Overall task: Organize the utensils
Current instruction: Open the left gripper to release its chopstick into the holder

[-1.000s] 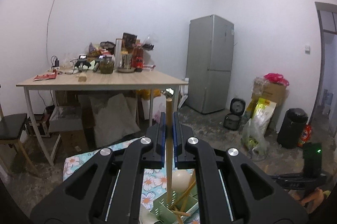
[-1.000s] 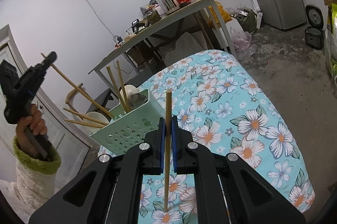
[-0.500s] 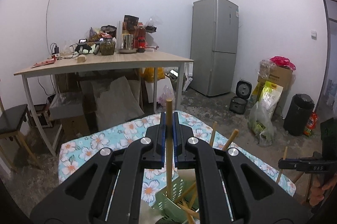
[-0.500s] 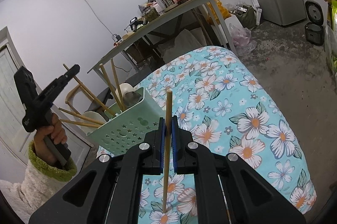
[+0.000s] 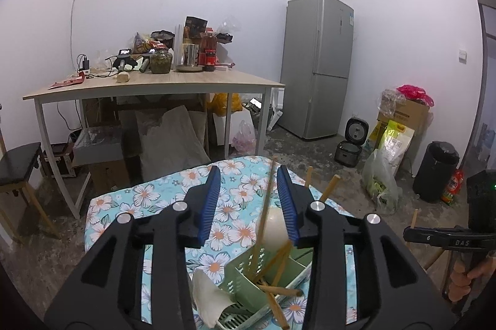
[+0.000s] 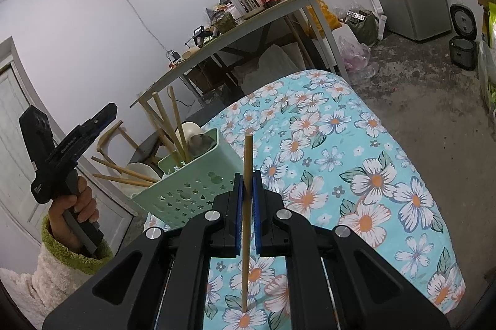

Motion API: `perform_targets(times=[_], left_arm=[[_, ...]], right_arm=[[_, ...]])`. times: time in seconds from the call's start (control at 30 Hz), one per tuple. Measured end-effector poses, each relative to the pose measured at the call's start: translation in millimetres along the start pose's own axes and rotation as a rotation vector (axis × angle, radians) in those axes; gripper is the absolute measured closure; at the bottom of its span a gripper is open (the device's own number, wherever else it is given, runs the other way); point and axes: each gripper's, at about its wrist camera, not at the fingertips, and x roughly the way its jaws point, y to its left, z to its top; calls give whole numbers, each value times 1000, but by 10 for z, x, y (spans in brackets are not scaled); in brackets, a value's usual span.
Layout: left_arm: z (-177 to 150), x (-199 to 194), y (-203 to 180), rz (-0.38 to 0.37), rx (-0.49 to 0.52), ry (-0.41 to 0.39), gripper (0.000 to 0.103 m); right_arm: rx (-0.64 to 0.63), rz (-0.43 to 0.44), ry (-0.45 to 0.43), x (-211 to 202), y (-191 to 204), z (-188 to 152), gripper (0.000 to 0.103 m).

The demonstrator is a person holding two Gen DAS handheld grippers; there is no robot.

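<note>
A basket point(image 6: 183, 190) stood on a cloth-covered table point(image 6: 356, 175), near its left edge in the right wrist view, with several chopsticks point(image 6: 176, 125) leaning in it. Behind lay a desk point(image 5: 155, 83) piled with jars; a fridge point(image 5: 319, 66) stood to its right.

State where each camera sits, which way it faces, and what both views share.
Left wrist: on the left gripper, jaws open, facing the grey refrigerator; right hand at the edge.
Right wrist: on the right gripper, clamping a wooden chopstick, facing the flowered tablecloth; left hand visible.
Shared: pale green perforated utensil basket, wooden table.
</note>
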Motion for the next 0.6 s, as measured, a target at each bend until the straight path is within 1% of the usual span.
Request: perform_targets(times=[0.1, 0.2, 0.33, 0.47, 0.6], left_arm=[[-4, -109, -15, -6, -9, -11, 65], [-34, -237, -36, -16, -17, -20, 60], [-121, -409, -39, -26, -32, -10, 54], [-268, -588, -40, -47, -47, 35, 48], [-455, -804, -71, -59, -20, 66, 41]], right_arm=[[-13, -2, -11, -46, 50, 6, 97], [-33, -3, -26, -112, 118, 34, 97], [-67, 12, -58, -232, 239, 109, 97], [-119, 55, -106, -393, 425, 278, 97], [-151, 135, -154, -519, 614, 496, 97]])
